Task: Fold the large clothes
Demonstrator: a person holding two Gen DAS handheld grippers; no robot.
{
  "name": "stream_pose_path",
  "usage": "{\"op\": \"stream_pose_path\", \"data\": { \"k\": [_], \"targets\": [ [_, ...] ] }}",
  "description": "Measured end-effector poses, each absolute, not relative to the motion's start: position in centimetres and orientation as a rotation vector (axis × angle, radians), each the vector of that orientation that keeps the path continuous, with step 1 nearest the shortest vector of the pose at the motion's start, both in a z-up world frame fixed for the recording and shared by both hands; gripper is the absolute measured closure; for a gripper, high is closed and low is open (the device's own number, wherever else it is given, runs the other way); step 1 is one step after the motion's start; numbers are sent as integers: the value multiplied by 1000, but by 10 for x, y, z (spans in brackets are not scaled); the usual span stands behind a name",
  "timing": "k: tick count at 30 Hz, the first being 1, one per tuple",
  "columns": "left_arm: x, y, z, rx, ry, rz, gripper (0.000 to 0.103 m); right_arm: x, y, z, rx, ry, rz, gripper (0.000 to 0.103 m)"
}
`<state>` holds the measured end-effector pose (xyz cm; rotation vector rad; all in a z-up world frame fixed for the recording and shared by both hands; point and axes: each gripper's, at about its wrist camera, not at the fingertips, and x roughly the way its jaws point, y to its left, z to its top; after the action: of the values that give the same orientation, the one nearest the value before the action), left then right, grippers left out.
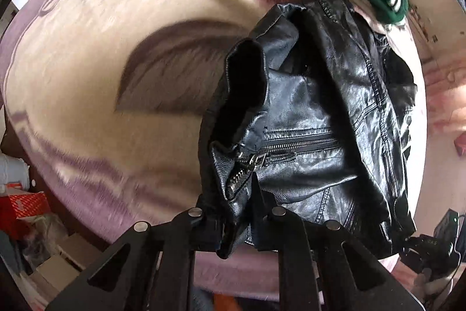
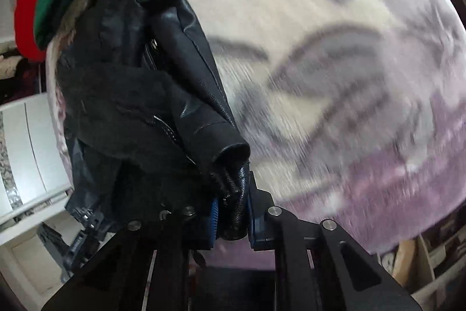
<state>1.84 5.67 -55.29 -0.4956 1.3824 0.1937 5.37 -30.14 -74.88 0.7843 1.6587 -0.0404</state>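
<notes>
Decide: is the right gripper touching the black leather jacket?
Touching. The right wrist view shows the right gripper clamped on a bunched edge of the black leather jacket.

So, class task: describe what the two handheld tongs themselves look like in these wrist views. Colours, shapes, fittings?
Both are matte black, built from flat angular linkage bars with triangular cut-outs, joined by round silver pivot pins. The left tongs show plain black fingers. The right tongs carry ribbed blue pads on their inner faces. No hands, sleeves or cables are visible.
</notes>
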Motion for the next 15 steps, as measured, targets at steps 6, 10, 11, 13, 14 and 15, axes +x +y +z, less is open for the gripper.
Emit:
{"op": "stream_pose_path", "data": {
  "k": [6,10,11,13,14,15],
  "targets": [
    [3,71,-571,-624,1585,196,76,33,-305,-769,695,1838,-30,62],
    [-5,82,-553,-549,1651,249,44,34,-337,-736,761,1751,-127,60],
    [-9,81,-546,-525,1653,254,29,35,-345,-724,779,1698,-167,60],
    [-6,78,-534,-444,1644,263,27,40,-357,-696,802,1553,-192,60],
    [4,73,-532,-417,1640,263,27,45,-355,-691,804,1518,-159,60],
    [11,65,-527,-398,1633,257,27,55,-347,-690,804,1500,-94,60]
  ]
}}
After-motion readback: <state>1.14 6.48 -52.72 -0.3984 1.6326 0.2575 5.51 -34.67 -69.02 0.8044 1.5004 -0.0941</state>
